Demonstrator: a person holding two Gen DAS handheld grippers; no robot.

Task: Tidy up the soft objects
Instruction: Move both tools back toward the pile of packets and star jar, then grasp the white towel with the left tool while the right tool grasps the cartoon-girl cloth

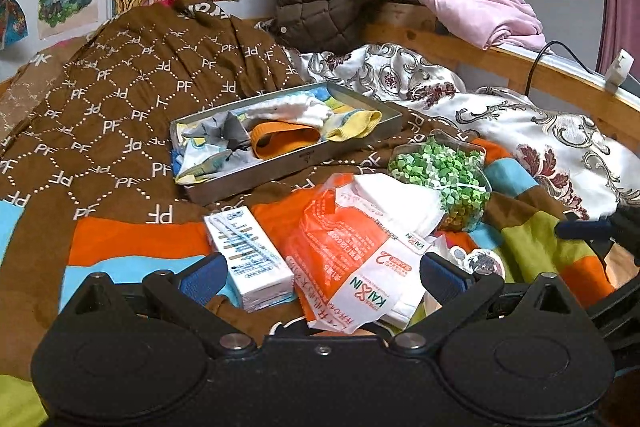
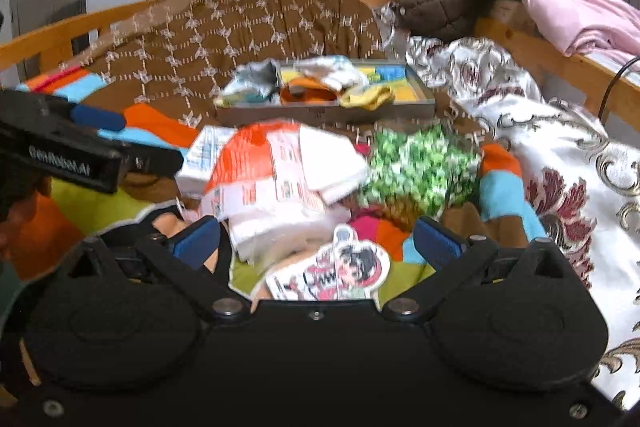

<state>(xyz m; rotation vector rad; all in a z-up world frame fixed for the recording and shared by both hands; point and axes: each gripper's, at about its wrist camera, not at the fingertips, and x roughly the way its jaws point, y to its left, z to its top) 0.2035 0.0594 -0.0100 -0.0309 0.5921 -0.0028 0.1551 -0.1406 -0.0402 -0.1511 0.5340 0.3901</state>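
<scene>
bedding fills everything i can see: a brown quilt (image 1: 132, 99) with pf lettering, striped in orange, blue and green at its near end, with a grey tray (image 1: 288, 163) resting on it as my landmark. socks already lie inside the tray, an orange one (image 1: 286, 141) in the middle and a yellow one (image 1: 354, 125) toward its right end. on the near side of the tray sits the loose pile: a small white carton (image 1: 250, 259), an orange-and-white packet (image 1: 352, 263) of what looks like tissues, and a clear bag of green bits (image 1: 444, 175). my left gripper (image 1: 320, 277) hangs with its jaws wide and nothing between them, straddling the carton and the packet. the packet runs lengthwise away from me toward the tray, so i judge a straight push forward and a close would take it. my right gripper (image 2: 316, 241) is also spread wide and empty, over a cartoon sticker (image 2: 340, 271), its view blurred. i'd say the left is nearer the packet.
</scene>
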